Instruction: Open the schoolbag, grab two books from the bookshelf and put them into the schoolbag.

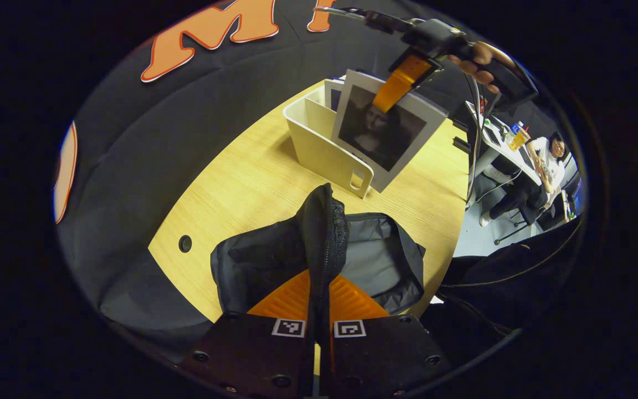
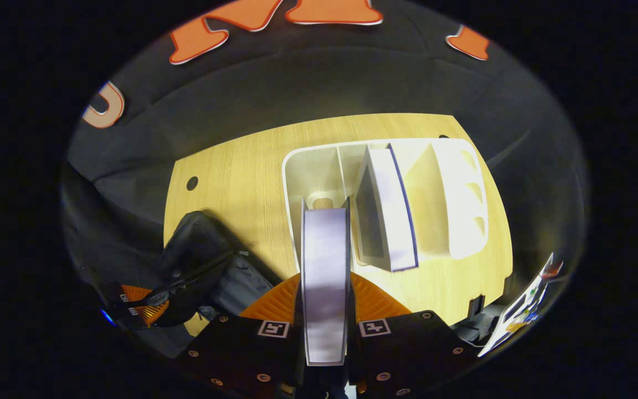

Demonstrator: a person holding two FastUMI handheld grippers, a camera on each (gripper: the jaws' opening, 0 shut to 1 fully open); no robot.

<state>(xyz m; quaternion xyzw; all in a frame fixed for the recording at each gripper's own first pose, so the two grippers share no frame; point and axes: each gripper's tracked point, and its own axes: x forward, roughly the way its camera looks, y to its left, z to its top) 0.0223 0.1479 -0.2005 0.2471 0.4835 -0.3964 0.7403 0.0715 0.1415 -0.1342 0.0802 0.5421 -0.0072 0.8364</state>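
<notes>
Left gripper (image 1: 319, 302) clamped on raised zipper edge of schoolbag (image 1: 319, 255); bag mouth held open on wooden table (image 1: 241, 188), near its front edge. Right gripper (image 2: 324, 310) pinches painting-cover book (image 1: 385, 133) by top edge, book partly in bookshelf (image 2: 319, 166) front slot. Second book (image 2: 388, 210) leans in next compartment. Bookshelf behind bag, apart. Desk with seated person (image 1: 546, 160) beyond table.

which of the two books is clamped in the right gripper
The book with the portrait cover, pinched by the right gripper; the other book leans untouched in the bookshelf.
</notes>
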